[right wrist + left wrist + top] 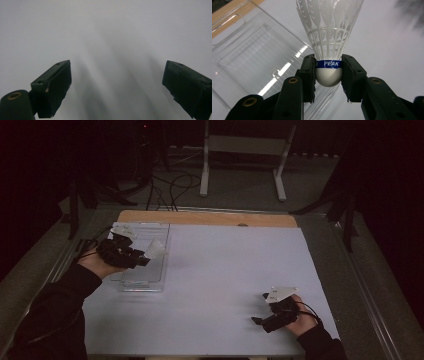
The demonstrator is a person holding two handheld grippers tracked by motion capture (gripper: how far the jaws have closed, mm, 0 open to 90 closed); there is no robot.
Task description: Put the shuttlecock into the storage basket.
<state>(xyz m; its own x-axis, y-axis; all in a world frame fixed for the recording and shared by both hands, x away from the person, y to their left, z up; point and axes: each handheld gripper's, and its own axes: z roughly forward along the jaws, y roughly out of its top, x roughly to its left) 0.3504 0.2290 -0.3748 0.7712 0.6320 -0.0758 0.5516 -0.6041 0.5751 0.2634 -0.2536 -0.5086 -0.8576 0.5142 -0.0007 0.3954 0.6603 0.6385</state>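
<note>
Shuttlecock [329,37] clamped by its cork in left gripper [329,72] above clear tray [249,57]; right gripper [117,82] agape.

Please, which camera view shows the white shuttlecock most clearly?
The left gripper view shows the shuttlecock best: it is close and sharp, its rounded base clamped between the left gripper jaws, with a blue band reading PEAK. In the high view it is a small pale shape over the clear plastic tray. The right gripper view faces plain white table.
</note>
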